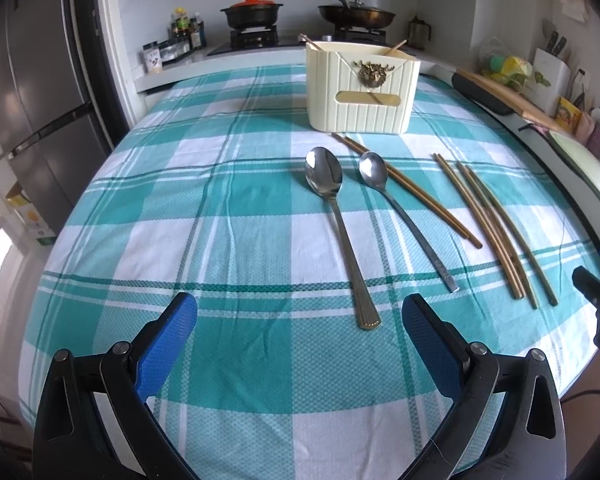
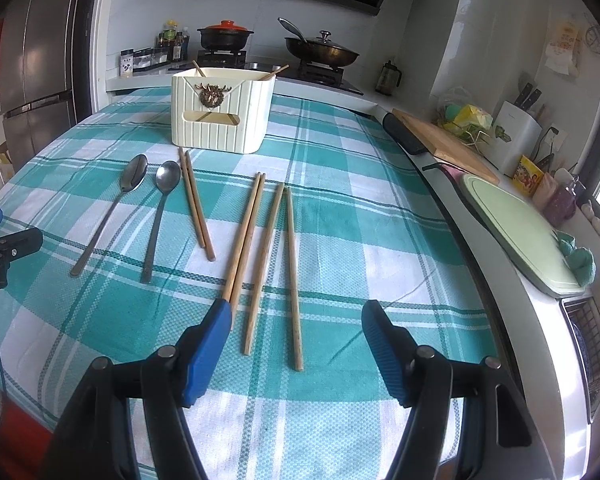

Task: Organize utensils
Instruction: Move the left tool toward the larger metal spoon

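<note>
Nearest the left wrist camera, the left gripper (image 1: 300, 320) hangs over the checked tablecloth (image 1: 228, 240) with its blue pads spread wide and nothing between them. Nearest the right wrist camera, the right gripper (image 2: 296, 328) is likewise spread wide and holds nothing; its left pad (image 2: 210, 344) covers the near ends of a pair of chopsticks (image 2: 246, 232), though contact cannot be confirmed. Between its pads lie the near ends of two single chopsticks (image 2: 266, 264), slightly splayed, flat on the cloth. Just beyond the left gripper lies the gold-handled spoon (image 1: 334, 216), bowl pointing away, and beside it on the right a plain steel spoon (image 1: 396, 208) angled the same way. Right of the steel spoon sits a shorter pair of chopsticks (image 1: 412, 192), touching side by side, their far ends close to the holder. Farther back stands the cream utensil holder (image 1: 362, 88), upright, ribbed, with a brass ornament on its front and two chopstick tips (image 1: 310, 42) showing above its rim. Behind the table are the stove with a black pot (image 1: 252, 14) under an orange lid and a lidded pan (image 1: 356, 14).
</note>
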`<state>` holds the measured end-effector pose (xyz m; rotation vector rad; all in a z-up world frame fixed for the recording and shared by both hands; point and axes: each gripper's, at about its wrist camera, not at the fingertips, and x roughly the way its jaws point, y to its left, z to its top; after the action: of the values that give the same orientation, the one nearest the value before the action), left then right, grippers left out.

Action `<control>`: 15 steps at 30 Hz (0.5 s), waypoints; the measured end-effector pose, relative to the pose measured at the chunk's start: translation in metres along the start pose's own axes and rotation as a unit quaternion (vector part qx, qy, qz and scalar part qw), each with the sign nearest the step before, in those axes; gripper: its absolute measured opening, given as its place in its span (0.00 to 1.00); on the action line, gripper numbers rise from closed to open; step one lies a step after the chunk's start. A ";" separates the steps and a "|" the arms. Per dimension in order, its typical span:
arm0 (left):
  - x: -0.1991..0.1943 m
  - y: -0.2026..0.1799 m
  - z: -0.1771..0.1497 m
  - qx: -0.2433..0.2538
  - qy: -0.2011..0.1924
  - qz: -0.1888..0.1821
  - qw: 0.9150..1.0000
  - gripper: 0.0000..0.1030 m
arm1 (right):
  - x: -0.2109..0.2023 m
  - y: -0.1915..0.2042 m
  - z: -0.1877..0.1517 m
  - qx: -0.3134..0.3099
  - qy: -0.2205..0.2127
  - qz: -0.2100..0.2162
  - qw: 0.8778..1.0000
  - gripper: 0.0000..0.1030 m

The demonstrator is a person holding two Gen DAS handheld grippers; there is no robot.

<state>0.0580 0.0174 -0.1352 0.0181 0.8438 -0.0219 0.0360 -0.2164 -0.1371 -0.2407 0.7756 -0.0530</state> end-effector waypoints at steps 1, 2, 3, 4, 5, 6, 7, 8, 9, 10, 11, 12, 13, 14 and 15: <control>0.000 0.000 0.000 0.000 0.001 0.000 1.000 0.99 | 0.000 0.000 0.000 0.000 0.000 0.000 1.000 0.67; 0.001 0.000 0.000 0.000 0.001 0.001 1.000 0.99 | 0.000 0.000 0.000 0.000 0.000 0.001 1.000 0.67; 0.001 0.000 0.000 0.000 0.001 0.001 1.000 0.99 | 0.000 0.000 0.000 0.000 0.000 0.001 1.000 0.67; 0.001 0.000 0.000 0.000 0.002 0.001 1.000 0.99 | 0.000 -0.001 0.000 0.000 0.000 0.000 1.000 0.67; 0.001 0.000 0.000 0.000 0.002 0.001 1.000 0.99 | 0.001 -0.001 -0.001 0.000 0.000 0.000 1.000 0.67; 0.002 0.000 -0.001 0.000 0.003 0.001 1.000 0.99 | 0.001 -0.001 -0.001 0.000 0.001 0.000 1.000 0.67; 0.002 0.000 -0.001 0.000 0.003 0.001 1.000 0.99 | 0.001 -0.001 -0.001 0.000 0.001 0.000 1.000 0.67; 0.002 0.000 -0.001 0.000 0.004 0.002 1.000 0.99 | 0.001 -0.001 -0.001 0.000 0.002 0.000 1.000 0.67; 0.003 0.000 -0.001 0.000 0.005 0.002 1.000 0.99 | 0.002 -0.001 -0.002 0.000 0.002 0.000 1.000 0.67; 0.003 0.000 -0.001 0.000 0.005 0.002 1.000 0.99 | 0.003 -0.002 -0.002 0.000 0.003 0.001 1.000 0.67; 0.003 0.000 -0.001 -0.001 0.006 0.002 1.000 0.99 | 0.003 -0.002 -0.002 0.000 0.003 0.000 1.000 0.67; 0.004 0.000 -0.001 0.000 0.007 0.002 1.000 0.99 | 0.003 -0.002 -0.003 -0.001 0.004 0.001 1.000 0.67; 0.004 -0.001 -0.001 0.000 0.008 0.002 1.000 0.99 | 0.004 -0.002 -0.003 0.000 0.005 0.001 1.000 0.67; 0.005 -0.001 -0.002 0.001 0.009 0.002 1.000 0.99 | 0.004 -0.003 -0.004 0.001 0.006 0.002 1.000 0.67; 0.006 -0.001 -0.002 0.001 0.011 0.002 1.000 0.99 | 0.005 -0.002 -0.003 0.002 0.007 0.003 1.000 0.67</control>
<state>0.0606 0.0168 -0.1409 0.0221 0.8656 -0.0188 0.0373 -0.2201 -0.1424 -0.2351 0.7892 -0.0508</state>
